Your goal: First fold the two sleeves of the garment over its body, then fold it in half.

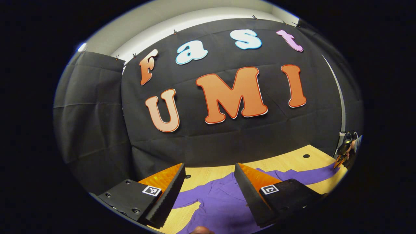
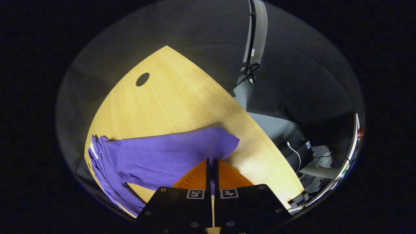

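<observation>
A purple knit garment (image 1: 221, 201) lies spread on the wooden table (image 1: 292, 159), one sleeve stretching toward the right edge. My left gripper (image 1: 209, 167) hovers open above the garment's body, nothing between its fingers. At the far end of that sleeve, the right gripper (image 1: 341, 154) appears small, held by a hand. In the right gripper view the sleeve (image 2: 169, 149) runs flat from the bunched body (image 2: 104, 172) to its cuff, and my right gripper (image 2: 212, 161) is shut on the sleeve's near edge, purple cloth showing between the fingers.
The table (image 2: 169, 91) has a round hole (image 2: 142, 79) near its far corner and its edge runs diagonally at the right. Beyond that edge are cables and boxes on the floor (image 2: 305, 152) and a grey post (image 2: 253, 48). A fingertip (image 1: 201, 230) peeks in low.
</observation>
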Demonstrator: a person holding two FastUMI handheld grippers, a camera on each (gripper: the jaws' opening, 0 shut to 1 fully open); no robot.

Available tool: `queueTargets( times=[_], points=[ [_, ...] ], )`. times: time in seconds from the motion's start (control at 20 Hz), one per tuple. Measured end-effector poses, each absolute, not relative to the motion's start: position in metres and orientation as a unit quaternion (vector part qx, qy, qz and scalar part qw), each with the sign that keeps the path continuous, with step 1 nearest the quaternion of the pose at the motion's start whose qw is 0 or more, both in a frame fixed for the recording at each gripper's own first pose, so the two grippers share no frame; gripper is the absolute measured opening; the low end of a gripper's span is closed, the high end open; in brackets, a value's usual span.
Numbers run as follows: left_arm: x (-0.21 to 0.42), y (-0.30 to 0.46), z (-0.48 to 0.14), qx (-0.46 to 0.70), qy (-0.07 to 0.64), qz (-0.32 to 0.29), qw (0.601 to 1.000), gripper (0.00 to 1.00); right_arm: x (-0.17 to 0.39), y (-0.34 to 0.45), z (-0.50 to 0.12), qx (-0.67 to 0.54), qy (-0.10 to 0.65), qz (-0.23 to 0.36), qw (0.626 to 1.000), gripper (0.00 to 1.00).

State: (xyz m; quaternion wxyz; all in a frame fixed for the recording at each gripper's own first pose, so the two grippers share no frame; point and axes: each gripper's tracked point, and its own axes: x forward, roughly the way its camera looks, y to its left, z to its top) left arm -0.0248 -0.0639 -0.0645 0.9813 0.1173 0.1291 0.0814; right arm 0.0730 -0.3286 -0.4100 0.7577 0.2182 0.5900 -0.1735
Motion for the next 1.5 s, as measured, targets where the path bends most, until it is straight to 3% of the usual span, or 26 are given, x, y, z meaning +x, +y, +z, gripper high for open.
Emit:
queueTargets(
  times=[0.4,0.8,1.5],
  points=[
    [-0.011,-0.03,-0.07,0.097,0.118,0.047,0.987,0.95,0.086,-0.262,-0.327,0.205,0.541,-0.136,0.805,0.03],
    [-0.009,0.059,-0.078,0.078,0.121,0.048,0.988,0.95,0.111,-0.149,-0.251,0.165,0.505,-0.085,0.843,0.03],
    [-0.011,0.211,-0.116,0.05,0.165,0.087,0.981,0.95,0.15,0.08,-0.21,0.095,0.499,0.01,0.861,0.03]
  ],
)
